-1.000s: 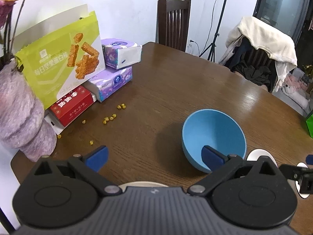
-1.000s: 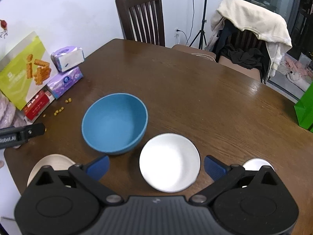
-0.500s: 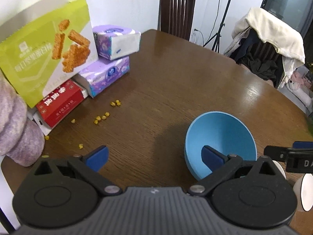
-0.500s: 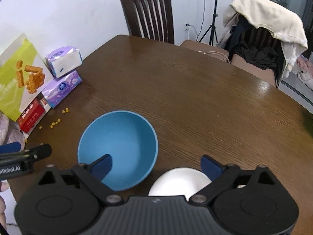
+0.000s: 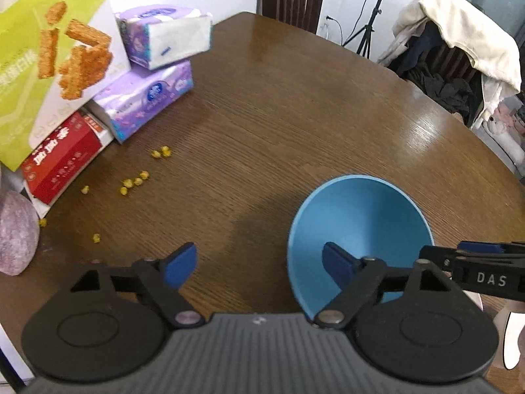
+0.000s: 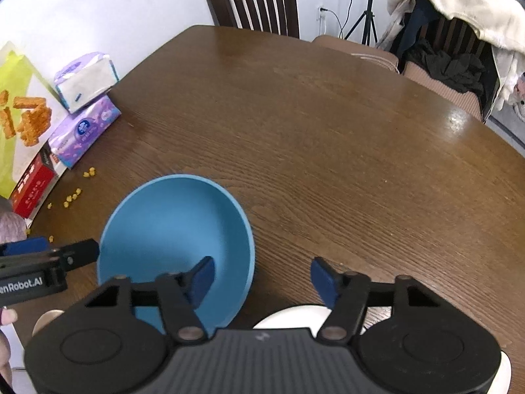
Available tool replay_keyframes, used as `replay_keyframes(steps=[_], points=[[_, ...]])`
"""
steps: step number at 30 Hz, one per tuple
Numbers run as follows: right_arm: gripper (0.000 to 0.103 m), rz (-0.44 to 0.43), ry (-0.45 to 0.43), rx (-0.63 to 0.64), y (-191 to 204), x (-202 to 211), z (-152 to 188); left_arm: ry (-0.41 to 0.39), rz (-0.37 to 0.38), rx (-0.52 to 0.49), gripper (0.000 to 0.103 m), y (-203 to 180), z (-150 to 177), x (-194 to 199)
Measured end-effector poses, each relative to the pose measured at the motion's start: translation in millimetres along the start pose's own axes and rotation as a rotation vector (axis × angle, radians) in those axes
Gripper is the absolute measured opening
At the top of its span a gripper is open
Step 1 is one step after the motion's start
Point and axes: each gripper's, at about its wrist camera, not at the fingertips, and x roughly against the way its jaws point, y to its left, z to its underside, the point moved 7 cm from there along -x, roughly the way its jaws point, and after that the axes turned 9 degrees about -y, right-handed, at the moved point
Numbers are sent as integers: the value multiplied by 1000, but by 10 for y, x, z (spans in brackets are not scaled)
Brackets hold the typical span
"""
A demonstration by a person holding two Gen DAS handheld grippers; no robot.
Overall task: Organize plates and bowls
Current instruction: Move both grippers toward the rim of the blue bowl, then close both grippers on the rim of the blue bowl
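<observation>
A blue bowl (image 5: 361, 226) (image 6: 174, 229) stands upright on the brown table (image 5: 279, 115) (image 6: 328, 131). My left gripper (image 5: 259, 262) straddles the bowl's left rim, with one pad inside and the other over the table. Its jaws are closing, and the pads do not press the wall. My right gripper (image 6: 262, 280) straddles the right rim the same way, closing, with a gap still showing. A white plate (image 6: 292, 315) lies partly hidden under the right gripper. A beige plate (image 6: 46, 320) peeks out at the lower left.
Two purple tissue packs (image 5: 157, 65), a green snack box (image 5: 49, 65) and a red box (image 5: 62, 157) line the table's left edge. Yellow kernels (image 5: 134, 182) lie scattered beside them. A wooden chair (image 6: 256, 0) and a chair draped with clothes (image 6: 459, 16) stand behind the table.
Both grippers came forward and down onto the blue bowl, one at each side. Their jaws have narrowed. The white plate slid under the right gripper's body.
</observation>
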Motion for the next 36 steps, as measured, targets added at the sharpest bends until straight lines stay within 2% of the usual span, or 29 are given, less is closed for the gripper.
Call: replay_keyframes(steps=[3,9,14,21,23,29,36], points=[[51,-13,15,-13,-28,-73,-3,26,8,14,76,-27,-2,-77],[32,-43,29,-46,-67,-143,-34,71,37,36,57,-61,0,-183],[22,-69,42,-56,-54,-178,-44,88,59,45,39,-91,-10,-235],[12,-82,58,-60,1,-237,-19,93,73,45,24,-113,-16,-272],[10,-85,57,-59,17,-239,-19,100,79,46,15,-123,-8,-284],[6,-85,62,-70,36,-254,-8,97,83,45,7,-116,0,-303],[4,-75,52,-82,22,-242,7,95,85,37,7,-129,-3,-297]])
